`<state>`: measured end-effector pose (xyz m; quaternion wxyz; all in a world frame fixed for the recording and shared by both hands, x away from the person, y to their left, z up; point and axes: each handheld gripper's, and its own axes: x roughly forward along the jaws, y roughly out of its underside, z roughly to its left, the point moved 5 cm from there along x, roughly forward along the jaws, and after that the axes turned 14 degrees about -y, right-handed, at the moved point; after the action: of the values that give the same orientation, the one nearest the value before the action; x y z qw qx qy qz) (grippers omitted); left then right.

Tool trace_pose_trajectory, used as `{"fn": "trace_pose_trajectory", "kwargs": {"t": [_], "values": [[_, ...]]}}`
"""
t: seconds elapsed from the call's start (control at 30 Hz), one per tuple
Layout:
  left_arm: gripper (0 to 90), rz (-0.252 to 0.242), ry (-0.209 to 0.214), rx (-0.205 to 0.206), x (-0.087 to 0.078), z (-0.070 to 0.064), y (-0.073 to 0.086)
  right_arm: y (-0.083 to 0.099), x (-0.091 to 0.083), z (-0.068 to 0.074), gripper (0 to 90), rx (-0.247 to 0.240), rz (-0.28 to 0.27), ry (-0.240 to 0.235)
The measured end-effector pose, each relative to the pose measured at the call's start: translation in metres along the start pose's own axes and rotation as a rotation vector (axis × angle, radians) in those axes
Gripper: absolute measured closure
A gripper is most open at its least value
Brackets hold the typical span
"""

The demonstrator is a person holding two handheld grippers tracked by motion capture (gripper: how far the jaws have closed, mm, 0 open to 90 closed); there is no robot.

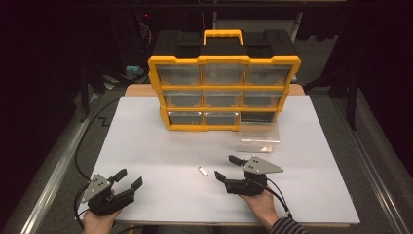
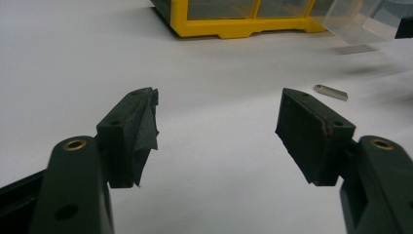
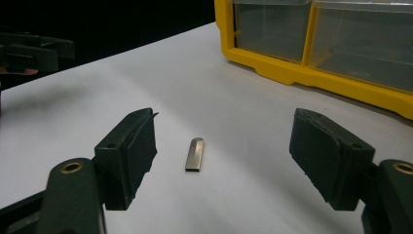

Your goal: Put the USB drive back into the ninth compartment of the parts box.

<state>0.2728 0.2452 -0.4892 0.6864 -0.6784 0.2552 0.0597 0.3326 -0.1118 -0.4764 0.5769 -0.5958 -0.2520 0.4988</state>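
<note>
A small flat silver metal piece lies on the white table near the middle front. It lies between and just beyond the open jaws in the right gripper view. My right gripper is open, a short way right of the piece and pointing left at it. My left gripper rests at the front left corner, open, nothing between its jaws. The left gripper view has the metal piece far off to the right.
A yellow and black drawer organiser stands at the back middle of the table. One clear drawer has been taken out and sits on the table in front of its right side, leaving an open slot at the bottom right.
</note>
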Motion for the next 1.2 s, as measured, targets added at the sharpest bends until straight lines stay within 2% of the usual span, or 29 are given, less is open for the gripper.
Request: {"fn": "trace_pose_trajectory", "kwargs": {"t": [0.27, 0.53, 0.63, 0.83, 1.03, 1.13, 1.2], "values": [[32.3, 0.0, 0.001, -0.002, 0.0, 0.0, 0.0, -0.003, 0.017, 0.002, 25.4, -0.002, 0.011, -0.019], [32.3, 0.0, 0.001, -0.002, 0.0, 0.001, 0.0, -0.005, 0.029, 0.002, 25.5, 0.046, 0.046, -0.037], [32.3, -0.001, 0.0, 0.0, 0.0, 0.0, 0.0, -0.006, 0.033, 0.001, 26.8, 0.086, 0.092, -0.054], [32.3, -0.003, -0.001, 0.001, 0.0, 0.001, 0.0, -0.011, 0.042, 0.0, 32.0, 0.104, 0.209, -0.065], [32.3, -0.003, 0.001, 0.004, 0.0, 0.0, 0.0, -0.018, 0.048, -0.001, 36.1, 0.095, 0.335, -0.077], [32.3, -0.003, 0.002, 0.005, 0.0, 0.0, 0.0, -0.022, 0.052, 0.0, 39.9, 0.059, 0.423, -0.075], [32.3, -0.003, 0.004, 0.007, 0.0, 0.0, 0.0, -0.023, 0.054, 0.0, 41.1, 0.065, 0.452, -0.073]]}}
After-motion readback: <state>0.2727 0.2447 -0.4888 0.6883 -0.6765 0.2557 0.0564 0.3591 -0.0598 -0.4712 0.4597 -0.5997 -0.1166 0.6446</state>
